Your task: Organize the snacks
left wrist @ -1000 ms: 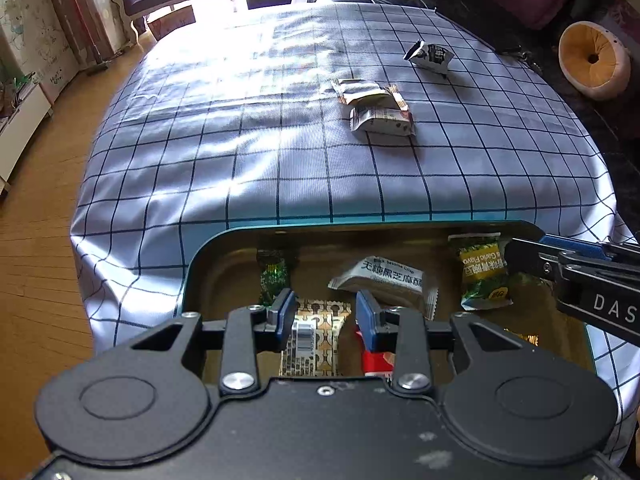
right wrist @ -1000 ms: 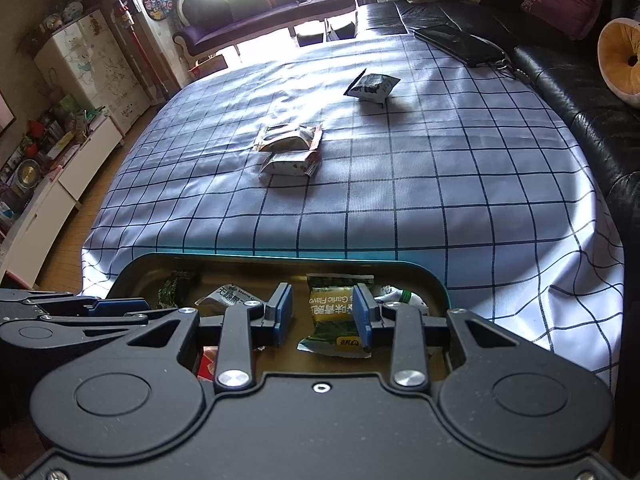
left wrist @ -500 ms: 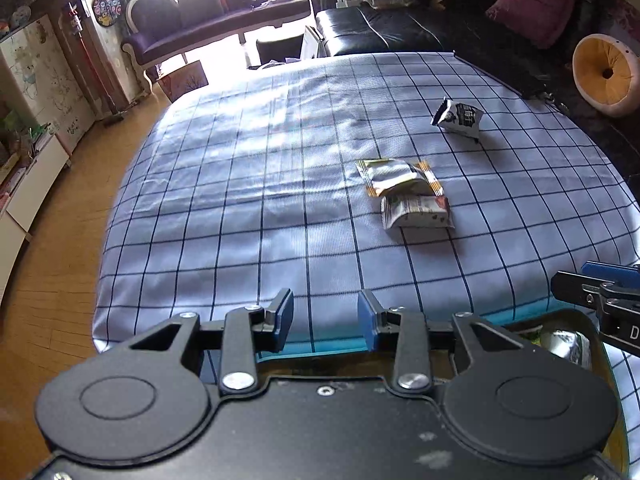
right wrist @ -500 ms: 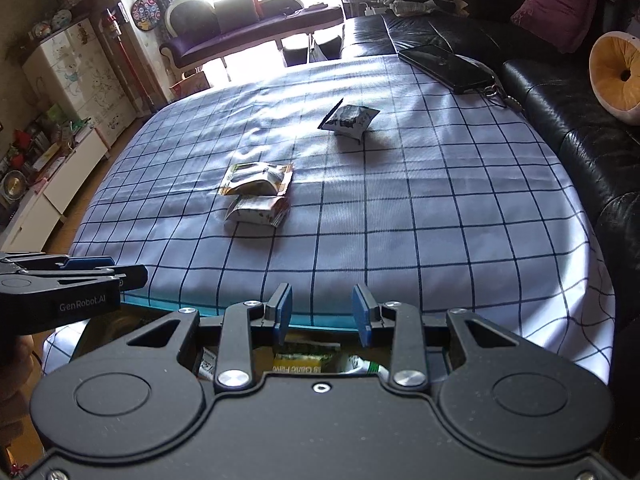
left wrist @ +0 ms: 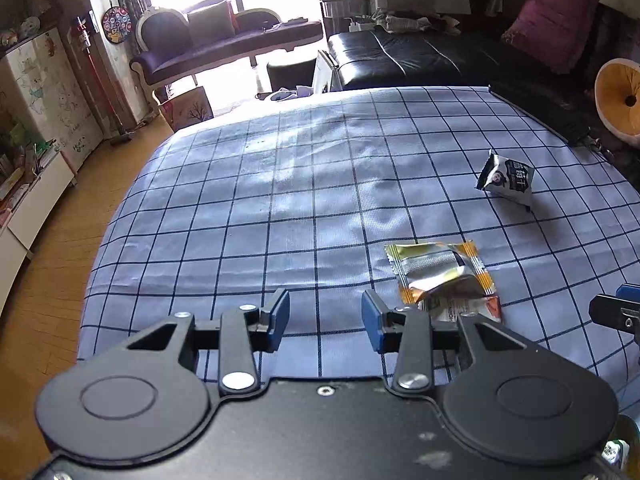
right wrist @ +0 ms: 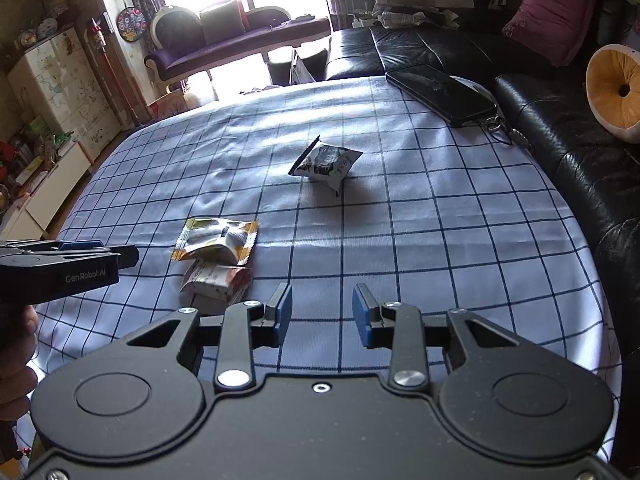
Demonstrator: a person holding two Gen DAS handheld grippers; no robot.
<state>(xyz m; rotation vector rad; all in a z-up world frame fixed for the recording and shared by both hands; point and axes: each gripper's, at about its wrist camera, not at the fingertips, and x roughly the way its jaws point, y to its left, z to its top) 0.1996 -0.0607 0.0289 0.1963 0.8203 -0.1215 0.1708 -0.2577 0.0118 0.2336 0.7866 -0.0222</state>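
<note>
Three snack packets lie on the blue checked tablecloth (left wrist: 280, 208). A silver and orange packet (left wrist: 438, 270) rests partly on a white and orange packet (left wrist: 464, 310); both also show in the right wrist view, the silver one (right wrist: 218, 240) and the white one (right wrist: 216, 282). A black and white packet (left wrist: 506, 180) lies farther back, seen also in the right wrist view (right wrist: 326, 162). My left gripper (left wrist: 325, 316) is open and empty, just left of the two stacked packets. My right gripper (right wrist: 322, 314) is open and empty, right of them.
A black phone (right wrist: 440, 94) with keys lies at the table's far right edge. A black leather sofa (right wrist: 560, 128) borders the right side, with an orange round cushion (right wrist: 614, 94). A cabinet (left wrist: 48, 92) and wood floor are at the left.
Both grippers have lifted away from the snack tray and moved forward over the table toward the packets. The tray has dropped out of sight. Both stay open and empty.
</note>
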